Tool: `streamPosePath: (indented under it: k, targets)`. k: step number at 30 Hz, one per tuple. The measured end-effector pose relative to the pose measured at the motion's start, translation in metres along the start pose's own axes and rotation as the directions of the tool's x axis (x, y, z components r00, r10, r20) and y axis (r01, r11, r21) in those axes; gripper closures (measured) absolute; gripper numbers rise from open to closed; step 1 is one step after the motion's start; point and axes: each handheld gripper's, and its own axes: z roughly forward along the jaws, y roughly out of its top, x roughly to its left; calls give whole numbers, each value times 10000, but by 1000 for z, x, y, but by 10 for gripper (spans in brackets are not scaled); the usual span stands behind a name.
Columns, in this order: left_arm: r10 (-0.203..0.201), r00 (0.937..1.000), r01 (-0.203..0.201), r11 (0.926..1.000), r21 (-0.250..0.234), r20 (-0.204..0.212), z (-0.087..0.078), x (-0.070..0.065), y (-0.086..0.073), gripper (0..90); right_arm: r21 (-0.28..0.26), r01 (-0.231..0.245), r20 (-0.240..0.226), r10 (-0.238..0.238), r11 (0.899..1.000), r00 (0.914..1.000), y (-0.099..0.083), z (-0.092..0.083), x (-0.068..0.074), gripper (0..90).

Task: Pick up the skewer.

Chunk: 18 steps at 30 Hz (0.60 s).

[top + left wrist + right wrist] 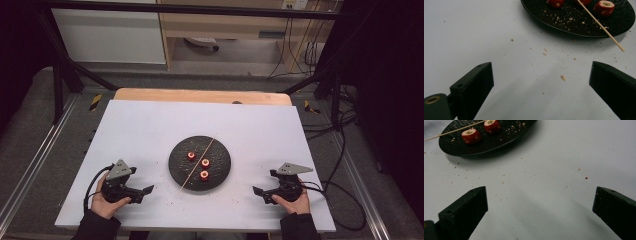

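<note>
High view: skewer (pixel 198 162) lies across plate (pixel 199 163), thin, light, likely brittle. Grip its overhanging near end gently; both your grippers' jaws stand apart, empty.

overhead light is even on the white table (pixel 150 125); the surroundings fall to near black. soft shadows lie under the plate (pixel 564 25) and beneath the jaws in both gripper views. the high view is soft and slightly grainy. close jaws are mildly blurred. no glare.
</note>
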Motion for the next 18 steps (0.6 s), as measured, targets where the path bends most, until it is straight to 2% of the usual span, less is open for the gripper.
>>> streamPosePath:
  k: [18]
  targets:
    - [-32,9999,33,9999,169,-99,7,-12,17,52,47,-2,54,2,10000,10000,0,0,-1,8]
